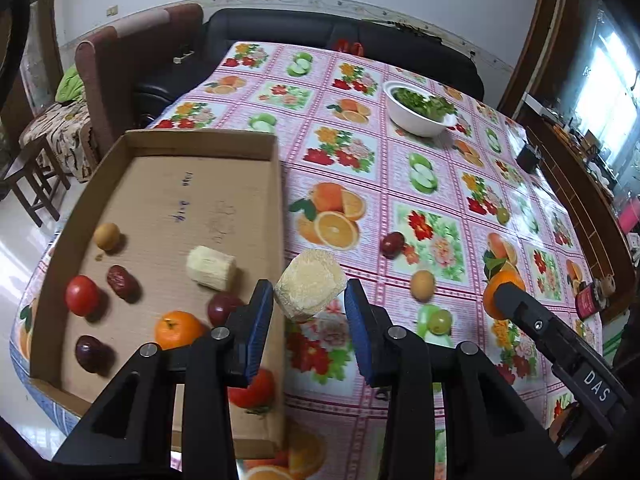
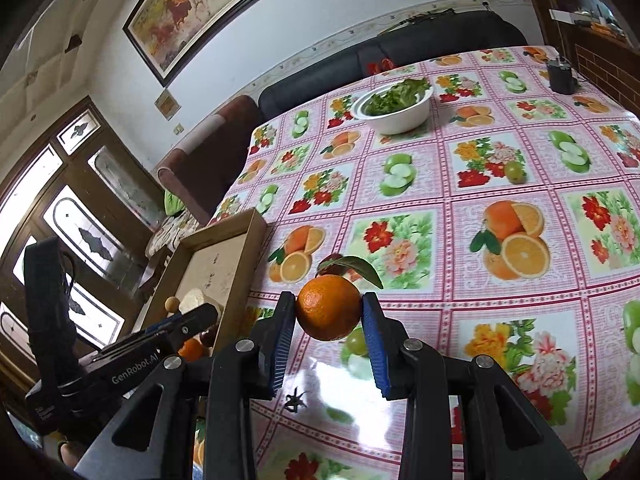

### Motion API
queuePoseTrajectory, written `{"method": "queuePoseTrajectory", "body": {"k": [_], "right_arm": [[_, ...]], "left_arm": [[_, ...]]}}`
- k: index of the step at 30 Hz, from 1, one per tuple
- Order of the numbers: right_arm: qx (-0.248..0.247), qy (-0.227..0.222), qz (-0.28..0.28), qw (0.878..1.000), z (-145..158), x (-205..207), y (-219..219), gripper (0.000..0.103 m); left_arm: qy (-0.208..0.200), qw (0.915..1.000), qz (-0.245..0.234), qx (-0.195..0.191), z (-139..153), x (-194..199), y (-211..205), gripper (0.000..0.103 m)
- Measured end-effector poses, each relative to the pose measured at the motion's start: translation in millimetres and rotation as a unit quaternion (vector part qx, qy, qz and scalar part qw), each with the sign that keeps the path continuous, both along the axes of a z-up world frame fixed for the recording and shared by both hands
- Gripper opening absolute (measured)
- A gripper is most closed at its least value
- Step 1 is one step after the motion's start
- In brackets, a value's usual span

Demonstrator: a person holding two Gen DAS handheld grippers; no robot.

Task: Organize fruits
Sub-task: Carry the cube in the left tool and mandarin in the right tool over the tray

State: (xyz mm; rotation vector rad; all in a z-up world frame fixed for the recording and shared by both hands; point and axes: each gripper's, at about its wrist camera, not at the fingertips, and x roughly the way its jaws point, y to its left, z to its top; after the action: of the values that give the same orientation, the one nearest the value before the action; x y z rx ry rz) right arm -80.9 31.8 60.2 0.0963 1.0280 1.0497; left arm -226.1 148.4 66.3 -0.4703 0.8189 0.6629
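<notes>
1. Left gripper (image 1: 310,304): its blue-padded fingers (image 1: 260,316) clamp a pale, cream-coloured cylindrical chunk of corn cob (image 1: 310,288), held clear of the table, just beside the right wall of the shallow brown cardboard tray (image 1: 200,138).
2. Right gripper (image 2: 329,314): its jaws close on a round orange tangerine with a green leaf (image 2: 329,306), lifted above the tablecloth; it is well apart from the tray, to its right.
3. Inside the tray: a second pale cob piece (image 1: 211,268), a small tan round fruit (image 1: 107,236), a wrinkled dark-red date (image 1: 122,282), a red tomato (image 1: 82,295), a loose orange tangerine (image 1: 179,330), two dark purple plums (image 1: 90,353) (image 1: 222,306), and another red tomato (image 1: 254,390) partly hidden behind the left finger.
4. Still on the pink fruit-print tablecloth (image 1: 400,160): a dark red round fruit (image 1: 391,244), a tan round fruit (image 1: 423,285), a green grape (image 1: 440,321).
5. Obstruction: the tray's right wall stands between the held cob and the tray floor.
6. Pose: both grippers point downward and forward over the table; the right one shows at the right edge of the left wrist view.
7. Further off: a white bowl of green leaves (image 1: 420,110); a dark sofa (image 1: 320,36) behind the table.
</notes>
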Motion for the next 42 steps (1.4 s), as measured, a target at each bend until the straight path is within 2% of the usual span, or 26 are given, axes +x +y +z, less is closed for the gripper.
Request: {"method": "queuePoseTrajectory", "body": {"k": [23, 42], "right_arm": [[-0.011, -0.006, 0.051, 0.999, 0.7, -30.6, 46.7, 0.034], [-0.015, -0.009, 0.103, 0.995, 3.3, -48.1, 108.3, 0.034]], "left_arm": [[-0.001, 0.9994, 0.034, 0.010, 4.6, -28.9, 30.9, 0.035], [0.016, 0.9950, 0.096, 0.021, 6.2, -57.7, 99.0, 0.035]]}}
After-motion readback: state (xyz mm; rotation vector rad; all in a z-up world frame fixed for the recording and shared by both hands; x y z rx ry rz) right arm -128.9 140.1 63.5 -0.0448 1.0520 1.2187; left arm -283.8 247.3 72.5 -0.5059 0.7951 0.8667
